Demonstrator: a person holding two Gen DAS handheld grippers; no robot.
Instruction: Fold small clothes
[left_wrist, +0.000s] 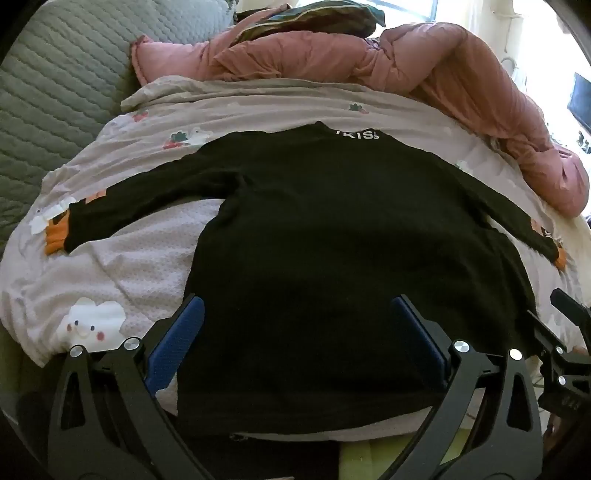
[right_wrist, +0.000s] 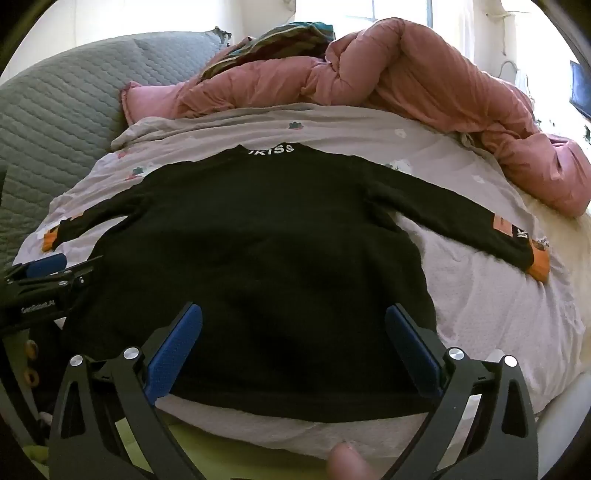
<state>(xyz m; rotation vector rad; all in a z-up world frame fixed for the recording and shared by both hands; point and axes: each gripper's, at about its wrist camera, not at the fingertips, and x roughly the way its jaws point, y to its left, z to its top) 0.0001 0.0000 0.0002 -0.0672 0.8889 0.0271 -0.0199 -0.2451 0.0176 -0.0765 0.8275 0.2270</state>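
A small black long-sleeved top (left_wrist: 332, 240) lies flat on the bed, collar away from me with white lettering, sleeves spread to both sides, orange cuffs (left_wrist: 55, 240). It also shows in the right wrist view (right_wrist: 266, 243). My left gripper (left_wrist: 295, 314) is open, hovering over the top's near-left hem area, holding nothing. My right gripper (right_wrist: 293, 321) is open over the near-right hem area, holding nothing. The left gripper shows at the left edge of the right wrist view (right_wrist: 40, 273); the right gripper shows at the right edge of the left wrist view (left_wrist: 565, 332).
The top rests on a pale printed sheet (left_wrist: 122, 273). A pink puffy quilt (left_wrist: 443, 62) is bunched along the far side with dark striped fabric (left_wrist: 306, 18) on it. A grey quilted cover (left_wrist: 55, 92) lies at far left. The bed's near edge is just below the hem.
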